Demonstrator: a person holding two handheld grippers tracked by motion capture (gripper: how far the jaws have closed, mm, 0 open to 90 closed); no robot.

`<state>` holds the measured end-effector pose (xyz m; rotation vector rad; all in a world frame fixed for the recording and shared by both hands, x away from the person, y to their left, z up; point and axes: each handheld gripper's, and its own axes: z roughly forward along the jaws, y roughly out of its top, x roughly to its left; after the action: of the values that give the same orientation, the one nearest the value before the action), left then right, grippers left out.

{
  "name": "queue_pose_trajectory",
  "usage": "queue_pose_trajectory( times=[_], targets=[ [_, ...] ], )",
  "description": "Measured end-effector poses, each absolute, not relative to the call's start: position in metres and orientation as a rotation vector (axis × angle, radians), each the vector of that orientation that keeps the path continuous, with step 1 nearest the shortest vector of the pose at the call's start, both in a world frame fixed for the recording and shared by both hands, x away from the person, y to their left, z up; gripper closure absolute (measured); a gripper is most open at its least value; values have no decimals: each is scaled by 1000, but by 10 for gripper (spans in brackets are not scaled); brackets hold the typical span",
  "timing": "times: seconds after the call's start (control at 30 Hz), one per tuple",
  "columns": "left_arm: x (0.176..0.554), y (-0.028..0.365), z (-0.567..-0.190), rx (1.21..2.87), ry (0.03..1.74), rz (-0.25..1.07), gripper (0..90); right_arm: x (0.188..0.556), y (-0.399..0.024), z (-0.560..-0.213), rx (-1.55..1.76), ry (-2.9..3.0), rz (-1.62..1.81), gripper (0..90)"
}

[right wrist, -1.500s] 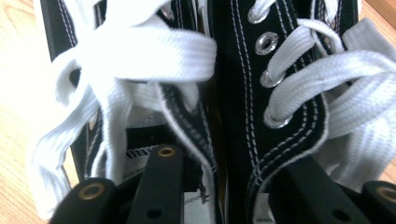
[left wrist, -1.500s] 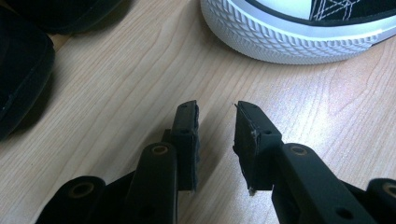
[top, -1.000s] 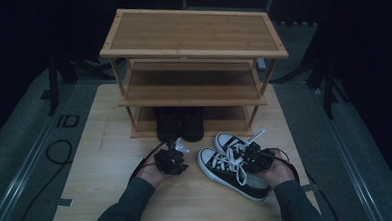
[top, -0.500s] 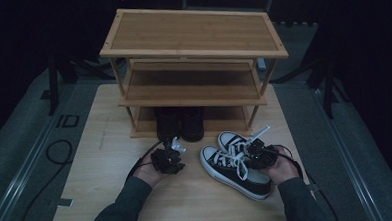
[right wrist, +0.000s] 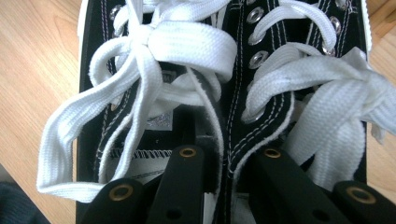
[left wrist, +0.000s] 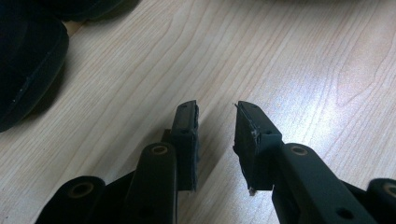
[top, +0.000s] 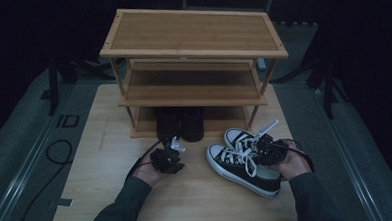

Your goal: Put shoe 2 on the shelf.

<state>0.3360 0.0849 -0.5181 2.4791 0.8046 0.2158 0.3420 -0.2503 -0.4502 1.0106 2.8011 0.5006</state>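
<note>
Sneakers, a black pair with white laces and white toe caps, lie side by side on the wooden table, in front of the right end of the shoe rack, toes toward the rack. The right gripper sits over their heel ends, held in the person's right hand. In the right gripper view its jaws have just been closing and now pinch the two inner collar edges of the shoes together, one jaw down inside each shoe opening, with the black canvas and its white stitching between them. White laces spill in loose loops over both tongues (the bow on the left shoe in that view is the tidier one).

The left gripper rests low over bare table to the left of the sneakers and apart from them. In the left gripper view its jaws stand partly apart with nothing between them, just the pale wood grain beneath.

A second pair, dark shoes, stands on the rack's bottom level just behind the left gripper; part of a dark shoe shows at the upper left of the left gripper view. The rack's top and middle shelves are plain wood.
</note>
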Motion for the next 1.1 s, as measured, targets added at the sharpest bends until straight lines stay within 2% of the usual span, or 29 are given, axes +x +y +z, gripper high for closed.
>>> queue_pose_trajectory(
  times=[0.6, 1.1],
  targets=[
    [336, 91, -517, 2476, 817, 224, 696, 350, -246, -419, 889, 2844, 417, 857],
    [336, 95, -516, 2474, 825, 231, 691, 356, -242, -409, 834, 2854, 471, 858]
  ],
)
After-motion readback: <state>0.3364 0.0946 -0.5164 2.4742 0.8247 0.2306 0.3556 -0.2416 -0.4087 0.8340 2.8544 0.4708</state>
